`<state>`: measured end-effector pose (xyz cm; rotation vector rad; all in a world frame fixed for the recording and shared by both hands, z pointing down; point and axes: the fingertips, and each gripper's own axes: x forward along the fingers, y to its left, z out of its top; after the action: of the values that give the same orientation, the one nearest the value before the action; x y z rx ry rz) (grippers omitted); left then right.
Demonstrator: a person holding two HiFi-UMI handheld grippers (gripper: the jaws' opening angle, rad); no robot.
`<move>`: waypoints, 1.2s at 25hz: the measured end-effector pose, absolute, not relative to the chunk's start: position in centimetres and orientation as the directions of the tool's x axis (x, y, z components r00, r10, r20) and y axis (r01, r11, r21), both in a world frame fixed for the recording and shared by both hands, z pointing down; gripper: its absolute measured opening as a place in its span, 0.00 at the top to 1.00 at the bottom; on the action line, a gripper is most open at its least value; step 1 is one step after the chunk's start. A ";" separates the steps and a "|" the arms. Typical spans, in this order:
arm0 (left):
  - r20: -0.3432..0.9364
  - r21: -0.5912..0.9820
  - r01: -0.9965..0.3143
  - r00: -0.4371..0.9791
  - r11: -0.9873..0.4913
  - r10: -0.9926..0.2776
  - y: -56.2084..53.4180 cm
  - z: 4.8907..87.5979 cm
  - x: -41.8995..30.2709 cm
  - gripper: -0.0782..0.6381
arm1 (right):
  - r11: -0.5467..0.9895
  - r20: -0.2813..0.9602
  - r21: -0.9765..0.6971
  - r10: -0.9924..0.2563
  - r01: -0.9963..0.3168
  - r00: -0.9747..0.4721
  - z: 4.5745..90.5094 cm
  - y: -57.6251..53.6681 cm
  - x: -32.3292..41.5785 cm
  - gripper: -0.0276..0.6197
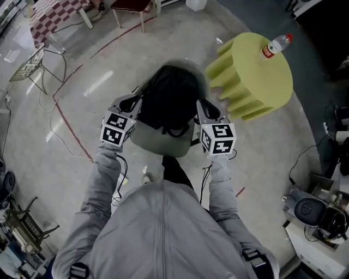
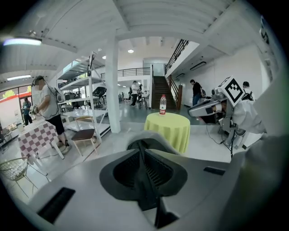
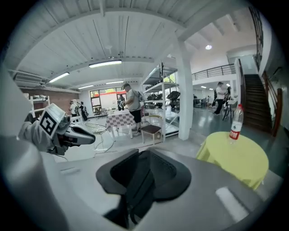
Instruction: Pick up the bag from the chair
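A black bag (image 1: 169,101) rests over a grey rounded chair (image 1: 152,143) right in front of me in the head view. My left gripper (image 1: 135,103) is at the bag's left side and my right gripper (image 1: 200,106) at its right side. Along the left gripper (image 2: 141,149) its black ribbed pads (image 2: 124,169) stand together with a thin black strap (image 2: 158,212) running down between them. The right gripper (image 3: 143,158) looks the same, pressed onto a black strap (image 3: 131,205). The bag's body is hidden in both gripper views.
A round table under a yellow cloth (image 1: 256,76) with a water bottle (image 1: 275,44) stands just right of the chair. Cables (image 1: 60,131) trail over the floor at left. A checkered table (image 1: 52,16), a wire chair (image 1: 30,62) and equipment (image 1: 316,210) ring the area. People (image 3: 132,106) stand farther off.
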<state>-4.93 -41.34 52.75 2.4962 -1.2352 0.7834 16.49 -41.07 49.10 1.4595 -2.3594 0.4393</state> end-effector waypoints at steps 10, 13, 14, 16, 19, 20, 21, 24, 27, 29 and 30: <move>0.706 0.123 -0.805 0.482 -0.580 -0.519 -48.6 63.8 -3.1 0.68 | 0.440 0.599 -0.219 -0.644 -0.871 -0.476 61.1 -48.8 18.0 0.64; 0.741 0.160 -0.811 0.475 -0.562 -0.475 -49.4 67.6 -2.8 0.63 | 0.441 0.665 -0.229 -0.579 -0.868 -0.470 65.8 -49.9 18.4 0.60; 0.753 0.169 -0.816 0.469 -0.552 -0.462 -49.4 68.7 -2.9 0.61 | 0.437 0.687 -0.231 -0.560 -0.869 -0.464 67.2 -50.1 18.6 0.60; 0.775 0.181 -0.829 0.452 -0.530 -0.442 -49.4 70.9 -3.2 0.58 | 0.416 0.717 -0.234 -0.536 -0.879 -0.445 69.5 -50.1 19.1 0.58; 0.797 0.199 -0.836 0.441 -0.511 -0.412 -49.0 73.5 -3.6 0.56 | 0.382 0.740 -0.262 -0.509 -0.886 -0.439 72.0 -49.9 19.5 0.56; 0.802 0.205 -0.835 0.442 -0.510 -0.401 -48.9 74.2 -3.7 0.56 | 0.378 0.749 -0.274 -0.493 -0.884 -0.443 72.9 -49.8 19.5 0.55; 0.805 0.211 -0.834 0.444 -0.510 -0.393 -48.8 74.8 -3.7 0.56 | 0.377 0.758 -0.283 -0.475 -0.882 -0.446 73.8 -49.6 19.5 0.55; 0.803 0.231 -0.831 0.456 -0.506 -0.383 -48.8 76.2 -3.4 0.55 | 0.393 0.788 -0.288 -0.420 -0.873 -0.450 76.3 -49.1 19.3 0.55; 0.798 0.245 -0.822 0.472 -0.514 -0.375 -49.2 77.4 -2.5 0.55 | 0.393 0.793 -0.298 -0.406 -0.870 -0.455 78.0 -49.2 19.2 0.55; 0.806 0.243 -0.817 0.470 -0.523 -0.359 -49.3 78.2 -2.0 0.55 | 0.370 0.777 -0.326 -0.419 -0.870 -0.470 78.3 -49.5 19.2 0.55; 0.813 0.241 -0.818 0.464 -0.522 -0.352 -49.2 78.5 -1.9 0.56 | 0.360 0.765 -0.347 -0.425 -0.866 -0.483 78.4 -49.4 19.0 0.56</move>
<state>-1.90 -49.15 78.53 2.0838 -0.9693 0.9533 19.00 -49.42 78.39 1.1155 -2.0610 1.0167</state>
